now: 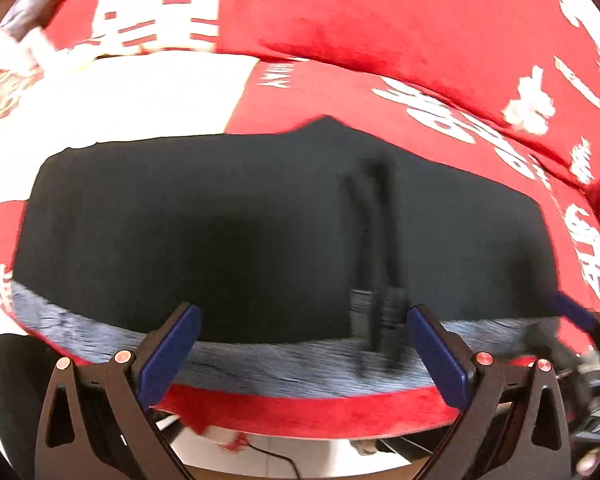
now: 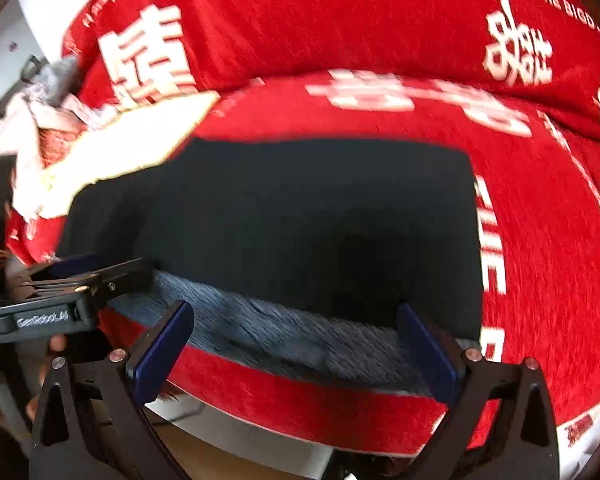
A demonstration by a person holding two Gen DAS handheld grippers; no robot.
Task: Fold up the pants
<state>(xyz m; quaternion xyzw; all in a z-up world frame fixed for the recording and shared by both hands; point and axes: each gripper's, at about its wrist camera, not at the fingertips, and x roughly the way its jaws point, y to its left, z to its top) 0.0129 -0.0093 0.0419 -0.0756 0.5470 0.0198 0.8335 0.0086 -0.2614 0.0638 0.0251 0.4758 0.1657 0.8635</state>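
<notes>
A: On the red cover (image 1: 380,32), the pants (image 1: 260,220) are being seen as a dark folded block, long axis running side to side across both views.

B: Noted. Grey waistband (image 1: 300,360) is lying along the near edge, just ahead of both tools; drawstring (image 1: 376,240) is trailing across it toward the far side.

A: Left gripper (image 1: 304,352) is being held spread, nothing between the pads, poised over the waistband near the drawstring.

B: Right gripper (image 2: 296,352) is likewise being held wide apart, empty, over the waistband toward the block's right edge. No cloth is being pinched by either.

A: Both tools are judged about equally near the waistband, side by side; the left one is showing at the left rim of the right view.

B: Next fold is judged to turn on that axis: the near edge would be taken up at two points and carried away toward the far edge, or one end carried across to the other. Which one cannot be told.
</notes>
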